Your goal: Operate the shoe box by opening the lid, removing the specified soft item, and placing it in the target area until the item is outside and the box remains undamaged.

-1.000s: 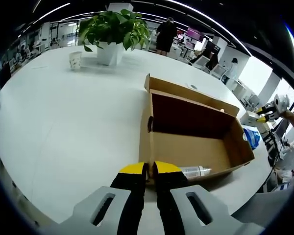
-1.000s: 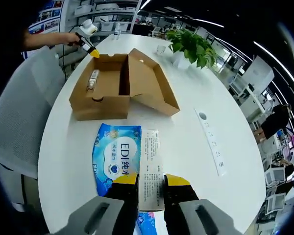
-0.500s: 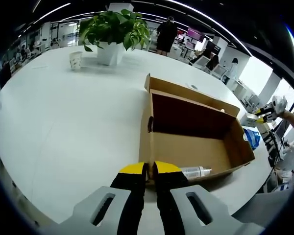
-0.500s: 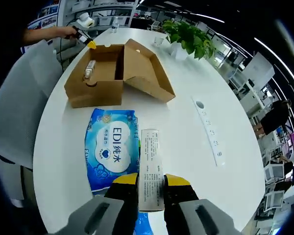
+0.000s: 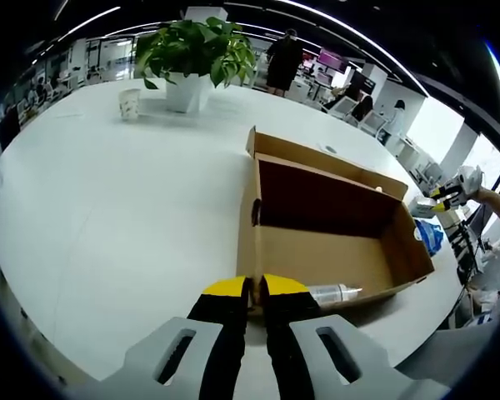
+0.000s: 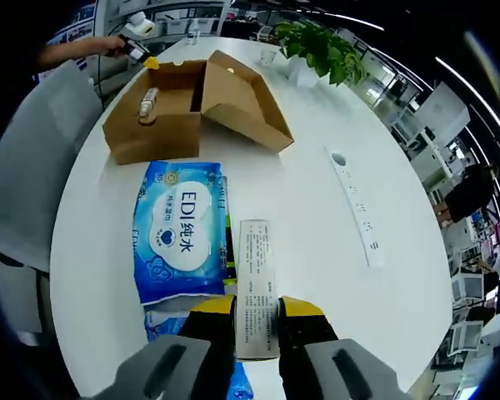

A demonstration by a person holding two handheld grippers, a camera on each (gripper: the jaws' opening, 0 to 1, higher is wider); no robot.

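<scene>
A broad white bench (image 5: 108, 208) stands in an open office, with a potted plant (image 5: 196, 50) far ahead of the left gripper (image 5: 248, 287). That gripper is clamped narrowly on the near wall of the open shoe box (image 5: 325, 225); a bottle (image 5: 333, 292) lies inside, partly hidden. The right gripper (image 6: 248, 306) pinches a white flap of the blue tissue pack (image 6: 182, 233), which lies on the bench outside the box, its near end cut off.

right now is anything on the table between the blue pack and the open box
Nothing visible. In the right gripper view, only bare white table lies between the blue pack and the open box. The right tongs are shut on the pack's printed flap.
</scene>
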